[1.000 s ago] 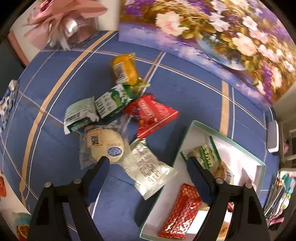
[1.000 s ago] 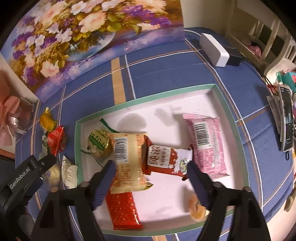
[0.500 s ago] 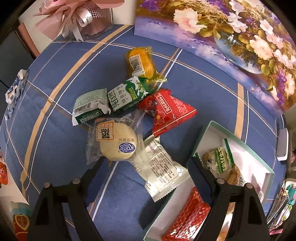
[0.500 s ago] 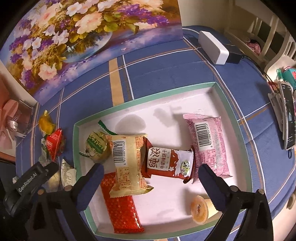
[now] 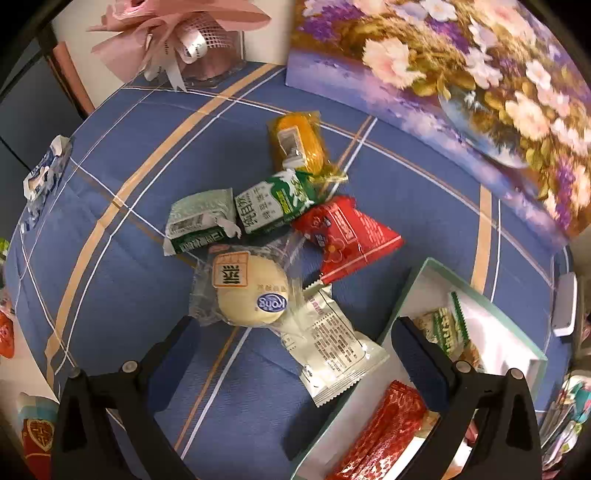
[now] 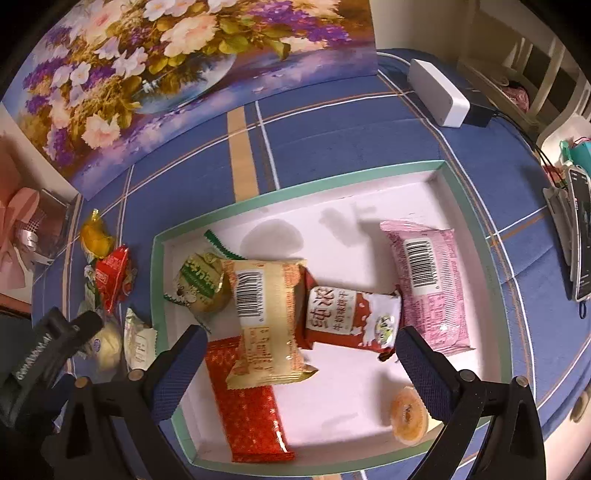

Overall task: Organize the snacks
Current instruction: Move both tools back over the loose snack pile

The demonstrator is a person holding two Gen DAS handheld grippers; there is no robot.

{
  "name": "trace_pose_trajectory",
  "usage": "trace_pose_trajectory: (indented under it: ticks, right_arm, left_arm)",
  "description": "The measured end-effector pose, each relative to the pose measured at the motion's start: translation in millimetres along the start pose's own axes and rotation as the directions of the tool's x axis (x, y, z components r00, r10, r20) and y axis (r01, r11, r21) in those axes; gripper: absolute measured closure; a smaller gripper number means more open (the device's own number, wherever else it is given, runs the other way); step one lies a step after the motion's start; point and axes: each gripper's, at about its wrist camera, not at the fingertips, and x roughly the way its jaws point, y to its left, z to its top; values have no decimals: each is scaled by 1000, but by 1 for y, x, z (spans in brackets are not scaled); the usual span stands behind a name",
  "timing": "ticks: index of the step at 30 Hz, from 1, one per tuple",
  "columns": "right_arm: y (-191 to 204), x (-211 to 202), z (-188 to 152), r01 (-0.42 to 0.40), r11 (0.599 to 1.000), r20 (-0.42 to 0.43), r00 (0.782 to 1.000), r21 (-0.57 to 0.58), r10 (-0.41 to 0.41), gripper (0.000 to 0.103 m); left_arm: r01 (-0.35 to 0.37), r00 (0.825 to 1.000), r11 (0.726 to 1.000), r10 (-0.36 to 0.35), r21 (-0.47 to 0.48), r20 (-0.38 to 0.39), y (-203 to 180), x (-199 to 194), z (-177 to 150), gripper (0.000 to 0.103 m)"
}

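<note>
Loose snacks lie in a pile on the blue cloth: a round bun in clear wrap (image 5: 251,291), a white packet (image 5: 332,343), a red triangular packet (image 5: 347,232), two green-white packets (image 5: 275,201) and an orange one (image 5: 295,142). My left gripper (image 5: 295,341) is open and empty, just above the bun and white packet. The white box with a green rim (image 6: 476,236) holds several snacks, among them a pink packet (image 6: 428,280) and a beige packet (image 6: 266,306). My right gripper (image 6: 301,354) is open and empty above the box.
A flower painting (image 6: 166,66) leans along the back. A pink gift bow (image 5: 177,33) stands at the far left corner. A white device (image 6: 436,92) and a phone (image 6: 581,236) lie at the right. The left gripper's body (image 6: 40,354) shows beside the box.
My left gripper has moved forward and lower toward the bun and white packet. My right gripper opened wider, then drew back a little over the box.
</note>
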Motion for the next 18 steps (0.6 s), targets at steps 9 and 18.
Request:
trace_pose_trajectory:
  ticks: [9,18]
  right_arm:
    - [37,-13,-5,-6,997,26,1000,-75,8,0]
    - [81,-8,-17,4,986,10,1000,-166,-2,0]
  left_arm:
    - [-29,999,998,30,-56,25,31,-14,15,0]
    - [-97,994,994,99,-51,49,66,-15,33,0]
